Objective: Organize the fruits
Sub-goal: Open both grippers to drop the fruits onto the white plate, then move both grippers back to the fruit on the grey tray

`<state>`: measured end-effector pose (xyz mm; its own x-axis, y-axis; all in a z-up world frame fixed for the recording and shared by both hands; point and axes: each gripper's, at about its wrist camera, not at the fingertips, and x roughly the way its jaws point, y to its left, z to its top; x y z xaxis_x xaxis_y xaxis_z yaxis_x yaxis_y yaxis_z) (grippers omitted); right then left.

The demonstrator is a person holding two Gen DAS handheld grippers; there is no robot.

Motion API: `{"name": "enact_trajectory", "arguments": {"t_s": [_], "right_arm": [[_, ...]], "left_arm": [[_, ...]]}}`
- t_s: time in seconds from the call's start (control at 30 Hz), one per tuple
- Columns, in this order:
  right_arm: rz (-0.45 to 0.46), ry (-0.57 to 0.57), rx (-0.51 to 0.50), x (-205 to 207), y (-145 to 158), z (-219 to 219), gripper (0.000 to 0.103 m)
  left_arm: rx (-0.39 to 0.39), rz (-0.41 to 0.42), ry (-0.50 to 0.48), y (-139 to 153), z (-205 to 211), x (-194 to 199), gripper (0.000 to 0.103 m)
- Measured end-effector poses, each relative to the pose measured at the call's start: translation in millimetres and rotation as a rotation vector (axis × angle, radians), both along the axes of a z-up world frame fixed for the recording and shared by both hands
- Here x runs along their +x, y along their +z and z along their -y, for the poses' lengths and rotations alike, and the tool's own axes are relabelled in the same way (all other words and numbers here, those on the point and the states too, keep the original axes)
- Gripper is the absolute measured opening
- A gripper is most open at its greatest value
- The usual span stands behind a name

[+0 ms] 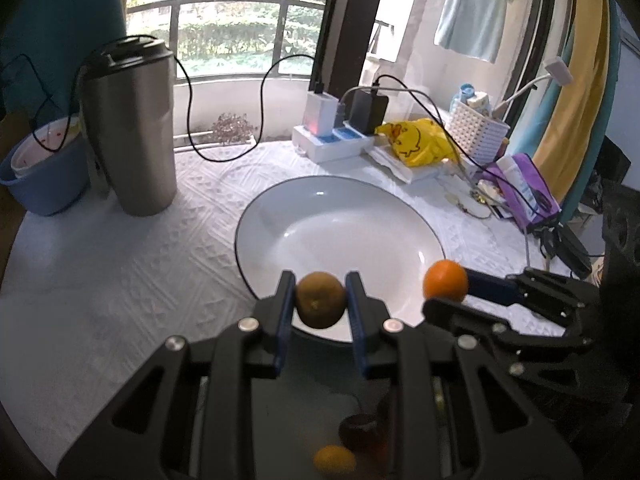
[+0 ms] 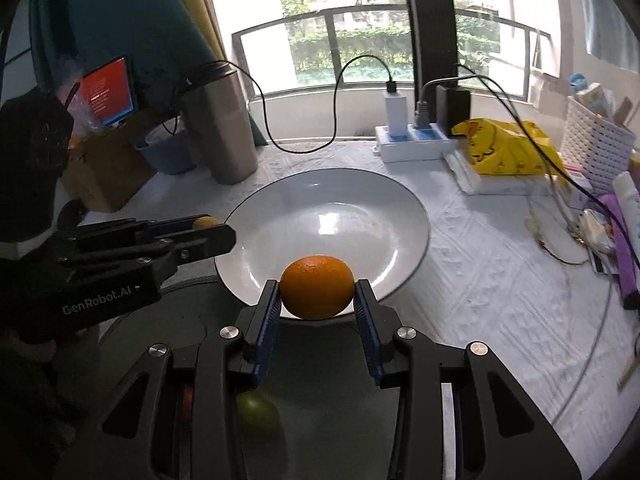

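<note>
The left gripper (image 1: 320,300) is clamped on a small brown-green fruit (image 1: 320,300). The fruit is round, a bit wider than tall, and its little stem dimple faces back toward the gripper's camera. It sits right between the two blue pads, near their tips, and both pads press on its sides. It hangs just over the near rim of the white plate (image 1: 340,220). The right gripper (image 2: 317,293) is clamped on an orange (image 2: 317,287). The orange is round and a bit squashed, so its long way runs sideways from one pad to the other. The pads touch its left and right sides near their tips. It also hangs over the near edge of the plate, just beside the other fruit. From the left side the orange (image 1: 445,281) shows at the tips of the right gripper (image 1: 445,292), to the right of the brown-green fruit. The plate lies on a white cloth (image 1: 120,280). A tall metal cup (image 1: 130,128) with a black lid stands well behind the plate on the left. Under the grippers lies a dark tray (image 2: 320,360) with a green fruit (image 2: 256,416) in it.
</note>
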<state>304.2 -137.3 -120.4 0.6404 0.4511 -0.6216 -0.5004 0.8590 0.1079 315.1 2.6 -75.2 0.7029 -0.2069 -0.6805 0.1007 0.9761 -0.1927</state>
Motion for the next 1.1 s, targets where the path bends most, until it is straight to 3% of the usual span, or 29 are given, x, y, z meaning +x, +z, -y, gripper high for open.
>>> {"name": "enact_trajectory", "arguments": {"t_s": [0.2, 0.37, 0.47, 1.1], "right_arm": [[-0.022, -0.008, -0.001, 4.1, -2.7, -2.1, 0.040], [-0.009, -0.018, 0.000, -1.9, 2.9, -1.3, 0.043], [-0.001, -0.024, -0.001, -8.1, 5.9, -0.7, 0.046], [0.050, -0.028, -0.011, -71.0, 22.9, 3.2, 0.047]], "left_arm": [[-0.005, -0.023, -0.010, -4.3, 0.9, 3.2, 0.027], [-0.014, -0.001, -0.002, 3.3, 2.3, -4.0, 0.042], [-0.015, 0.010, 0.000, 8.8, 2.2, -11.0, 0.042], [-0.019, 0.063, 0.026, 29.6, -1.3, -82.1, 0.042]]}}
